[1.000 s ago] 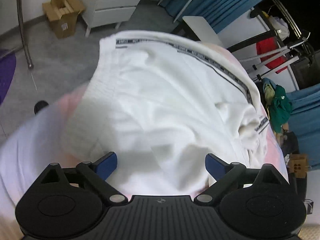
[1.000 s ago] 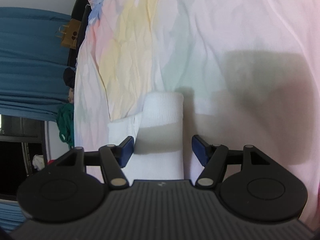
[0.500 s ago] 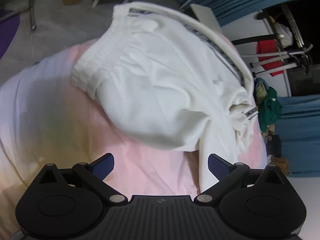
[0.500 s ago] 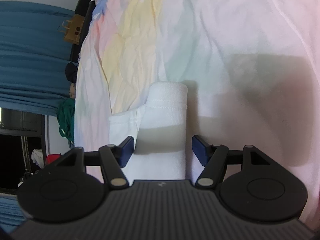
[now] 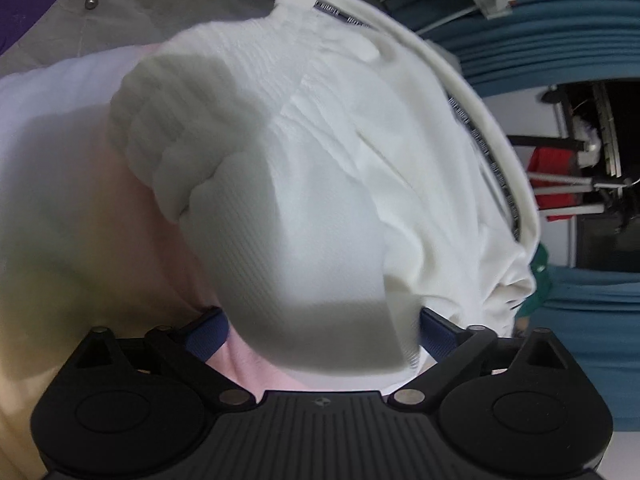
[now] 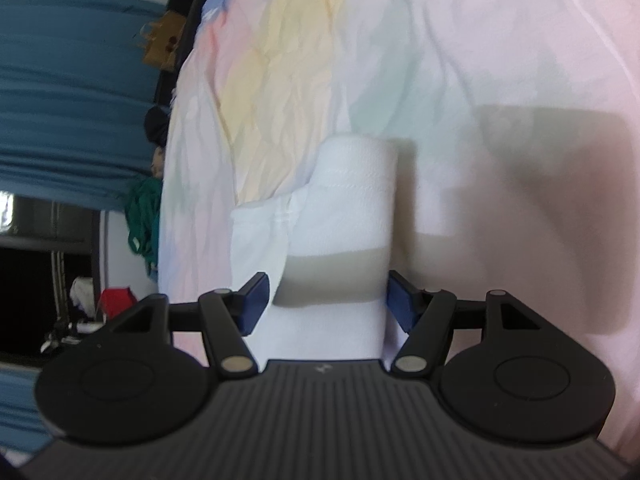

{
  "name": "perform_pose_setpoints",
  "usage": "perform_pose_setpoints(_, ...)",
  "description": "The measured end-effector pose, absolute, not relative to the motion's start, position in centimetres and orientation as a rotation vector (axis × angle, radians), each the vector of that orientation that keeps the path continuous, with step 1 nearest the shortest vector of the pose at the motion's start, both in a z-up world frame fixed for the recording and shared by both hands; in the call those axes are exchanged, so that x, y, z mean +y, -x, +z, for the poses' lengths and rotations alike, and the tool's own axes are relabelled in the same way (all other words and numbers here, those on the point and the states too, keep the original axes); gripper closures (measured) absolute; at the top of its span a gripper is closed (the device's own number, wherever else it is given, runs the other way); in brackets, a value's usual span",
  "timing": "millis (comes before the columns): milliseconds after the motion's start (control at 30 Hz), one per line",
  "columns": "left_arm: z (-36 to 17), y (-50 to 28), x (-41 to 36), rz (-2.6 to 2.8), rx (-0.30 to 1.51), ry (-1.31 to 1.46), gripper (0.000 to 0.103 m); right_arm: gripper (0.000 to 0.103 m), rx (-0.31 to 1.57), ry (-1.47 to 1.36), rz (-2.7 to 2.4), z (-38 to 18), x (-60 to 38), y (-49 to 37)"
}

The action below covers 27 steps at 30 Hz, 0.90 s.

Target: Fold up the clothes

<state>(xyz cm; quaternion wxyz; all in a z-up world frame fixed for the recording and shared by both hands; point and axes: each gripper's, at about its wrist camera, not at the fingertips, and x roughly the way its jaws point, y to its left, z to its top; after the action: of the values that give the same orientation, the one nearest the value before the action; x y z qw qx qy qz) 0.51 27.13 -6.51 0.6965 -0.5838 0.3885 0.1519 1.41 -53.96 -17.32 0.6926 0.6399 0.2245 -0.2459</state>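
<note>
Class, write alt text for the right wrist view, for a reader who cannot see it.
A white ribbed garment cuff lies on a pastel rainbow bedsheet, reaching back between the blue-padded fingers of the open right gripper. Blue curtains hang at the left edge.

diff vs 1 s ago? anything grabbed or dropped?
Left gripper, backed off half a second ago, has closed in again on the white garment, whose fabric now lies between its open fingers. Nothing grabbed or dropped. Right gripper unchanged: open, straddling the white cuff on the pastel sheet.
</note>
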Motion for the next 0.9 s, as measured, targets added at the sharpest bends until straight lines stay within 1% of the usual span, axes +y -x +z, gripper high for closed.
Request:
perform_pose_setpoints(33, -6.6, -0.3, 27.3, 0.335, 0.859, 1.309, 0.013, 0.038, 0.504, -1.415, -0.538, -17.2, -53.8, -1.5)
perform_pose_setpoints(67, -6.7, 0.0, 27.4, 0.331, 0.851, 1.318, 0.015, 0.038, 0.506, -1.400, -0.526, -17.0, -53.6, -1.6)
perform_pose_setpoints(133, -6.7, 0.4, 27.6, 0.317, 0.837, 1.329, 0.015, 0.053, 0.511, -1.375, -0.516, -16.7, -53.3, -1.9)
perform_pose_setpoints(167, -6.7, 0.5, 27.6, 0.312, 0.833, 1.330, 0.016, 0.058, 0.513, -1.362, -0.512, -16.6, -53.1, -2.0)
perform_pose_setpoints(200, -6.6, 0.6, 27.6, 0.309, 0.830, 1.333, 0.016, 0.071, 0.511, -1.360, -0.506, -16.6, -53.1, -2.1)
perform_pose_setpoints(233, -6.6, 0.7, 27.6, 0.306, 0.826, 1.337, 0.017, 0.081, 0.509, -1.358, -0.501, -16.5, -53.0, -2.2)
perform_pose_setpoints(333, -6.8, 0.8, 27.5, 0.302, 0.821, 1.347, 0.018, 0.088, 0.494, -1.365, -0.498, -16.6, -53.7, -2.9)
perform_pose_setpoints(400, -6.9, 0.8, 27.6, 0.295, 0.823, 1.348, 0.018, 0.089, 0.484, -1.401, -0.493, -16.9, -54.3, -3.4)
perform_pose_setpoints(433, -6.9, 0.9, 27.6, 0.292, 0.822, 1.350, 0.018, 0.092, 0.480, -1.432, -0.486, -17.2, -54.6, -3.8)
perform_pose_setpoints(500, -7.0, 0.8, 27.6, 0.289, 0.814, 1.365, 0.018, 0.094, 0.460, -1.455, -0.448, -17.2, -55.3, -4.6)
perform_pose_setpoints(600, -7.3, 1.1, 27.8, 0.277, 0.800, 1.386, 0.020, 0.095, 0.357, -1.422, -0.325, -15.6, -55.7, -5.3)
perform_pose_setpoints(700, -7.4, 1.2, 27.8, 0.258, 0.794, 1.398, 0.020, 0.095, 0.146, -1.287, -0.173, -11.9, -55.4, -4.5)
perform_pose_setpoints(800, -7.4, 1.3, 27.8, 0.251, 0.792, 1.411, 0.021, 0.096, 0.150, -1.097, -0.257, -9.8, -54.4, -3.4)
perform_pose_setpoints(900, -7.5, 1.3, 27.8, 0.258, 0.791, 1.423, 0.022, 0.096, 0.386, -1.210, -0.444, -13.4, -55.1, -2.7)
